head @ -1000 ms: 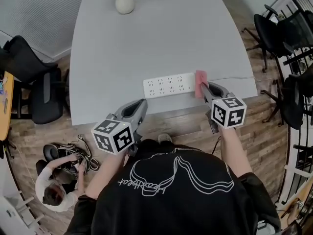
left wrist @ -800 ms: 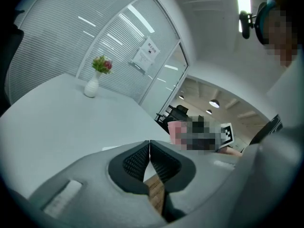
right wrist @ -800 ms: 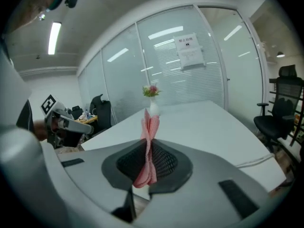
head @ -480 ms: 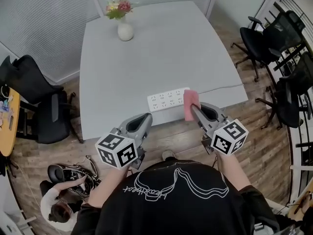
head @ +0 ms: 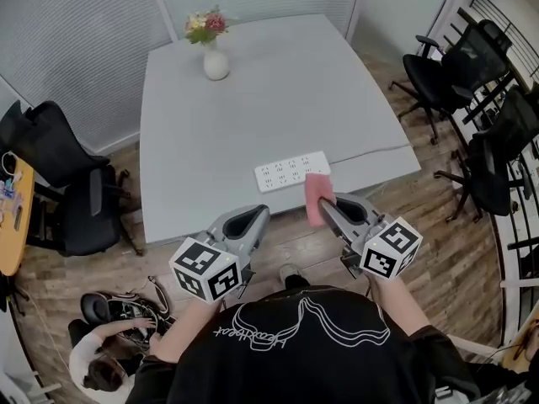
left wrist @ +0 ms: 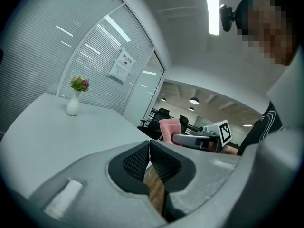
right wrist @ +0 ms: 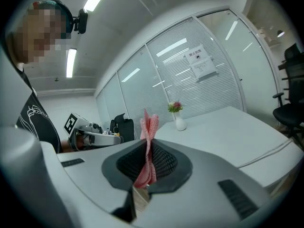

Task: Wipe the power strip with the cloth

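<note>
Power strip (head: 292, 172) white, oblong, on grey table (head: 253, 99); pink cloth (right wrist: 151, 125) pinched in right claw (right wrist: 146, 160); left claw (left wrist: 149, 158) together.

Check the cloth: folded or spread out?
Folded. The pink cloth sticks up in a narrow bunch, pinched between the shut jaws of the right gripper.

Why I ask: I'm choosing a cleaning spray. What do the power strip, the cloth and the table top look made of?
Power strip: apparently hard white plastic, smooth, with moulded socket holes. Cloth: soft pink fabric, since it folds and crumples in the tongs of the right gripper. Table top: smooth, matte pale grey, possibly laminate; the look leaves that open.
</note>
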The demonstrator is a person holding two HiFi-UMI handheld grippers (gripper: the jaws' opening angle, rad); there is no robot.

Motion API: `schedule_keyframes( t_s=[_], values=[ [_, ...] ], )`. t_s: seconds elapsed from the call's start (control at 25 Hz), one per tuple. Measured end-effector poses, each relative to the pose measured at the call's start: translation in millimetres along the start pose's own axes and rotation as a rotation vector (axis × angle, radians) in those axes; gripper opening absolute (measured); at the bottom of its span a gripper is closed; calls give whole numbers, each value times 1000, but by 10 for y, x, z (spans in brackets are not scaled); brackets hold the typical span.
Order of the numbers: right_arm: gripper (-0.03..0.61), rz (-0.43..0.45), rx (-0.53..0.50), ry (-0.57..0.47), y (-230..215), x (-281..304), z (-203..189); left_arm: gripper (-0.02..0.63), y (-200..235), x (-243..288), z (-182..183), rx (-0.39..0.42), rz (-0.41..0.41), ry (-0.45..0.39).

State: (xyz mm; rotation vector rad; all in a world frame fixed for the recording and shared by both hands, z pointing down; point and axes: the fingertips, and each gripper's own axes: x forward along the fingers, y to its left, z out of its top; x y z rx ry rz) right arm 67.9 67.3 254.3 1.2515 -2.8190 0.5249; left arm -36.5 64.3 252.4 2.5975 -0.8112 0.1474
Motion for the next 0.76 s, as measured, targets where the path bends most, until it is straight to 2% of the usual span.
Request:
schedule_keyframes(
  t_s=[0.76],
  values=[
    [31, 3, 10, 11, 44, -24, 9, 14, -90, 1, 54, 3, -15, -2]
  ],
)
